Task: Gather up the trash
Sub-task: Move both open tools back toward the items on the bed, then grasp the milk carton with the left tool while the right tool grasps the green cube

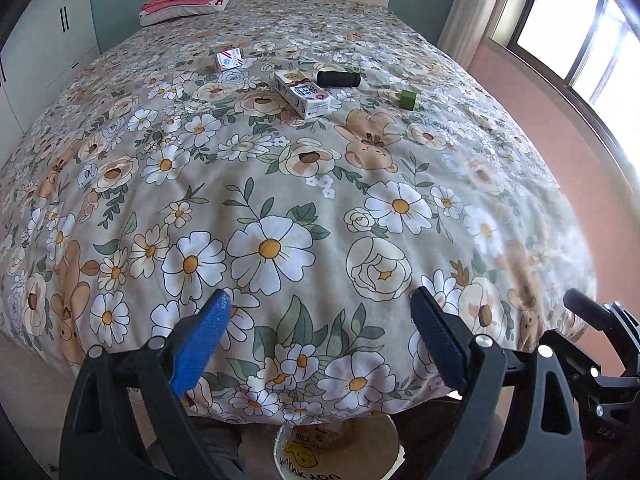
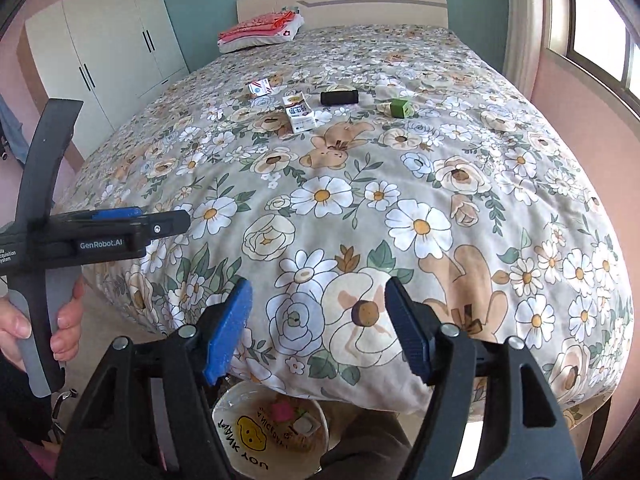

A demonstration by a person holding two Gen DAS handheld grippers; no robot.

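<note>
Trash, namely a milk carton (image 1: 305,93), small box (image 1: 229,58), black roll (image 1: 338,79) and green cube (image 1: 409,98), lies toward twelve o'clock on the bed (image 1: 280,208), so both released, empty tongs, left gripper (image 1: 320,340) and right gripper (image 2: 320,328), seem between pickups above the bin (image 2: 256,436) at six o'clock, needing a long reach next.

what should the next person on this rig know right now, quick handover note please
Left gripper: open, empty.
Right gripper: open, empty.
Both are at the foot of the bed.
Trash bag below the bed's edge: a few scraps already inside.
Left on the bed: milk carton, small striped box, black roll, green box, all mid-bed, apart from each other.
</note>
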